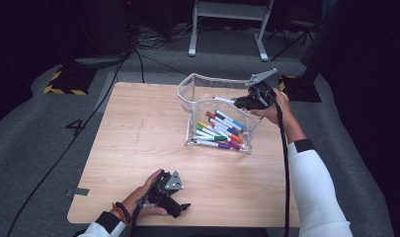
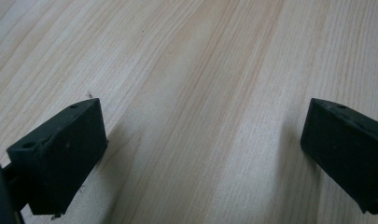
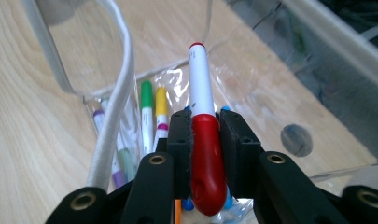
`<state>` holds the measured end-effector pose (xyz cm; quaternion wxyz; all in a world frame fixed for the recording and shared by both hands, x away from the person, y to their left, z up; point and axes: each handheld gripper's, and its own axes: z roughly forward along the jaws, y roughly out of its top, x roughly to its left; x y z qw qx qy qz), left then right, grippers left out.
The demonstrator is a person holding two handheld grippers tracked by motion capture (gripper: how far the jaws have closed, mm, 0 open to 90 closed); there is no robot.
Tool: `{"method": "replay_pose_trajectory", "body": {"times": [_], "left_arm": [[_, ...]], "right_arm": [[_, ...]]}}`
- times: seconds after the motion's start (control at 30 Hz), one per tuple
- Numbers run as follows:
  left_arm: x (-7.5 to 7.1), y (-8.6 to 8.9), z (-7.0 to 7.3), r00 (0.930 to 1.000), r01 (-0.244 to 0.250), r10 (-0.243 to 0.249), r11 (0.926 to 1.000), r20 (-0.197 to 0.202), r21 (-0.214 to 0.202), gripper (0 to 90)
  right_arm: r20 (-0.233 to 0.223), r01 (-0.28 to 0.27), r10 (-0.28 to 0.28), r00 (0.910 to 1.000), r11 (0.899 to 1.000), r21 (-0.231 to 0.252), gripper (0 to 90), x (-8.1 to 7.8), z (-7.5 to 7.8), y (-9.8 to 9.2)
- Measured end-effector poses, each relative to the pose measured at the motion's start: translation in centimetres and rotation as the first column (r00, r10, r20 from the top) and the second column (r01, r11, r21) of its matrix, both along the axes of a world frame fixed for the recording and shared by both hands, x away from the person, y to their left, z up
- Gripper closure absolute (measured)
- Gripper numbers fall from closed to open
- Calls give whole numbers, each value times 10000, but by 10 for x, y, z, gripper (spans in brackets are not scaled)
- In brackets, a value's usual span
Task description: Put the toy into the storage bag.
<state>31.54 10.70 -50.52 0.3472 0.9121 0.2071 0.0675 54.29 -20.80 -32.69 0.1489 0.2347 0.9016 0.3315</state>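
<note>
I have the red-capped white marker pen (image 3: pixel 203 140) pinched by its cap between the two black jaws of my right gripper (image 3: pixel 204 140), its white barrel pointing out ahead over the open mouth of the clear plastic zip pouch (image 1: pixel 187 86) that stands on the pale wooden table (image 1: pixel 138 133). In the high view my right gripper (image 1: pixel 247 102) sits at the pouch's right-hand rim, with the pen's white barrel (image 1: pixel 226 100) reaching in over the opening. Lying inside the pouch, on its floor, is a heap of coloured marker pens (image 1: pixel 220 129) (green, yellow, purple, blue and orange among them, as far as I can tell them apart), so most of the packing looks done to me. No loose pens lie on the table around the pouch, which suggests this red one is the last to go in. What remains, I judge, is to lower it to the heap and let go, and perhaps to close the pouch. My left gripper (image 1: pixel 169 193) rests on the table well apart from the pouch, near my edge, jaws spread wide with nothing but bare wood between them.
</note>
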Motion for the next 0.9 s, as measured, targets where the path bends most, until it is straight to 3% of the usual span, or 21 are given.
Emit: {"method": "replay_pose_trajectory", "body": {"times": [0.17,0.2,0.27,0.3,0.5,0.7,0.9], "left_arm": [[0,0,0,10000,22,-22,10000,17,-20,6],[0,0,0,10000,24,-24,10000,15,-17,6],[0,0,0,10000,20,-20,10000,18,-17,5],[0,0,0,10000,20,-20,10000,17,-19,6],[0,0,0,10000,29,-29,10000,13,-31,5],[0,0,0,10000,3,-3,10000,2,-5,5],[0,0,0,10000,30,-30,10000,10,-28,5]], "right_arm": [[-664,-295,253,9975,9976,-625,751,3,-5,7],[-1102,-679,599,9921,9952,-706,751,3,-8,9],[-1342,-905,789,9878,9924,-829,750,3,-8,11],[-1694,-1106,946,9810,9900,-874,750,2,-9,12],[-2226,-1734,1411,9647,9758,-1331,738,-1,-10,17],[-1612,-1230,974,9821,9798,-1577,660,-2,-8,17],[-1138,-940,813,9902,9893,-1115,607,-2,-3,10]]}}
